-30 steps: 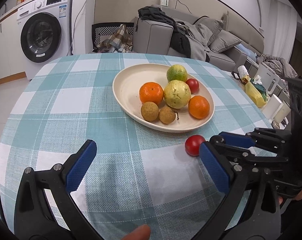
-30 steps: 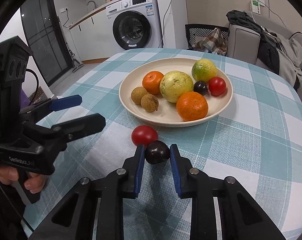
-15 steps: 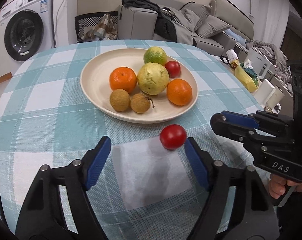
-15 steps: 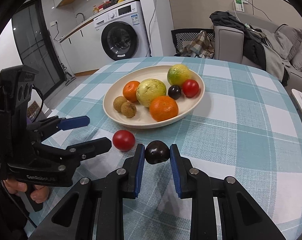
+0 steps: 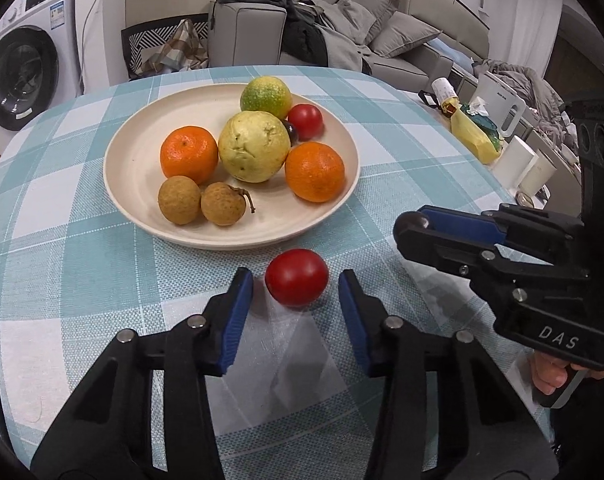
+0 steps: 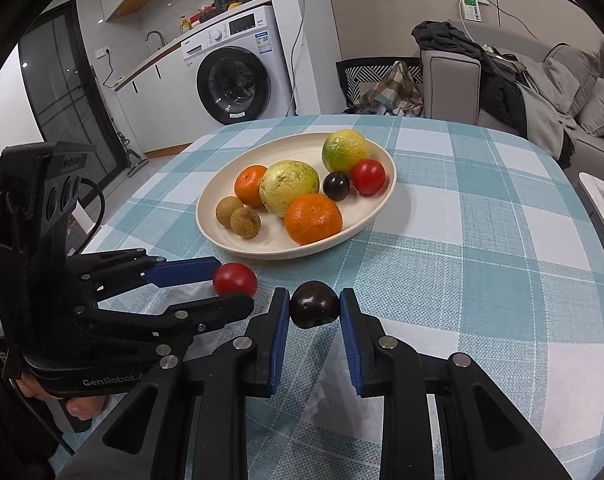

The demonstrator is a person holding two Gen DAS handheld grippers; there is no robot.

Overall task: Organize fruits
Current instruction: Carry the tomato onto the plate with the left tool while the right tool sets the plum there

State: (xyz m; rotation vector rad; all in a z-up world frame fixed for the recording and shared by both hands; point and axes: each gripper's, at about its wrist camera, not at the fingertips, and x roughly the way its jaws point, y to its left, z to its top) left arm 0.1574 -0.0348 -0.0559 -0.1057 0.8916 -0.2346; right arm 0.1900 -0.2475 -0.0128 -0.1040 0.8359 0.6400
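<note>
A red tomato (image 5: 296,277) lies on the checked tablecloth just in front of the cream plate (image 5: 134,152). My left gripper (image 5: 296,296) is open around it, a small gap on each side; it also shows in the right wrist view (image 6: 238,288) with the tomato (image 6: 235,279) between its fingers. My right gripper (image 6: 314,312) is shut on a dark plum (image 6: 314,305), held above the cloth near the plate's front edge. The plate (image 6: 218,232) holds two oranges, a guava, a green citrus, two longans, a tomato and a dark plum.
The right gripper's body (image 5: 541,280) sits close to the right of my left gripper. A yellow bag and white cups (image 5: 517,160) stand past the table's right edge. A washing machine (image 6: 234,84) and a sofa (image 6: 501,80) stand behind the table.
My left gripper has moved in around the loose red tomato and its jaws have narrowed toward it. My right gripper has lifted and drawn back a little, still gripping the dark plum.
</note>
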